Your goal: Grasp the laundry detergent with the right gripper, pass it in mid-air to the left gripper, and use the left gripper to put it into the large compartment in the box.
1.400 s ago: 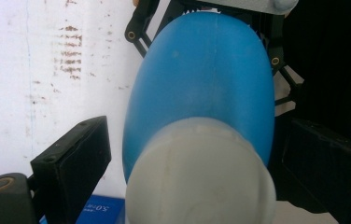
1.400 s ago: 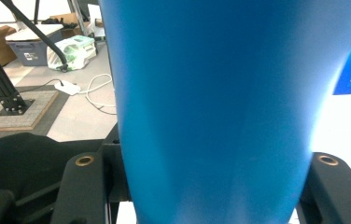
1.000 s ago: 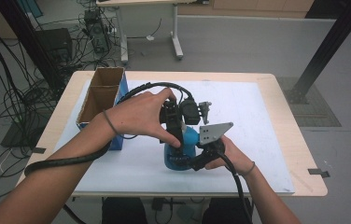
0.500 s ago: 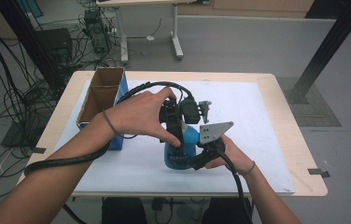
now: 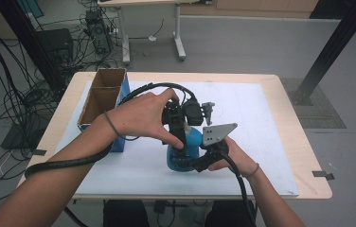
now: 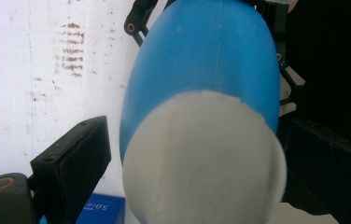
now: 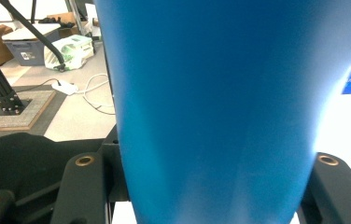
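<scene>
Right gripper (image 5: 189, 163) has its jaws clamped low on the blue plastic bottle (image 5: 189, 147) to steady it on the desk (image 5: 280, 101), so the left gripper (image 5: 178, 124), jaws wide around the white cap (image 6: 204, 161), can probably grab it.

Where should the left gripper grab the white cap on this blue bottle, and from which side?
Grip the white cap across its round sides, coming straight down from above. The blue bottle stands upright, its body between the right gripper jaws; the left gripper jaws already flank the cap.
</scene>
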